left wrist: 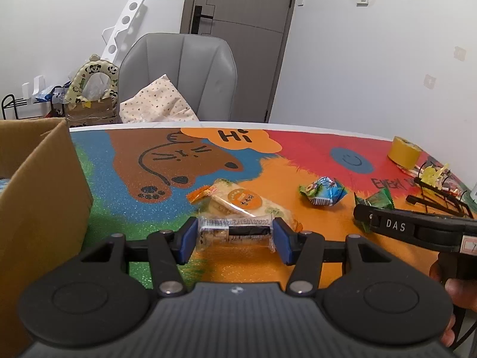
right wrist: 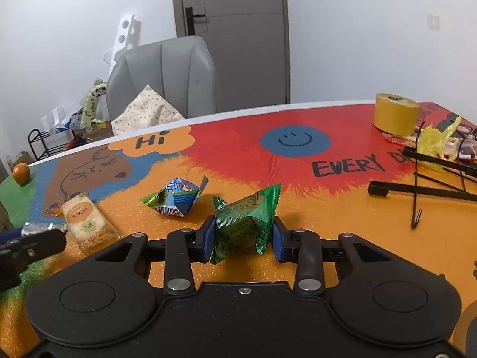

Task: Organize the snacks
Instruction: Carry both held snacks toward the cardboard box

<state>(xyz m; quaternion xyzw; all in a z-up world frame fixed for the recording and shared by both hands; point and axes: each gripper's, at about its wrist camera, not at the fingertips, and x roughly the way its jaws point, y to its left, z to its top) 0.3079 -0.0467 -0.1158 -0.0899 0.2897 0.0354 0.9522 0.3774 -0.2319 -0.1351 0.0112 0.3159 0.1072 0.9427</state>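
Between my left gripper's (left wrist: 235, 235) pads sat a clear-wrapped snack (left wrist: 235, 229), pinched. My right gripper (right wrist: 244, 237) clamped a green packet (right wrist: 244, 223) above the tabletop's (right wrist: 342, 232) near edge. At the left edge stood a cardboard box (left wrist: 38, 197), contents hidden.

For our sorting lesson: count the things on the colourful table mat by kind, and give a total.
Wrapped snacks: 3, namely cracker pack, blue-green snack, green snack
Orange fruit: 1
Yellow tape roll: 1
Total: 5
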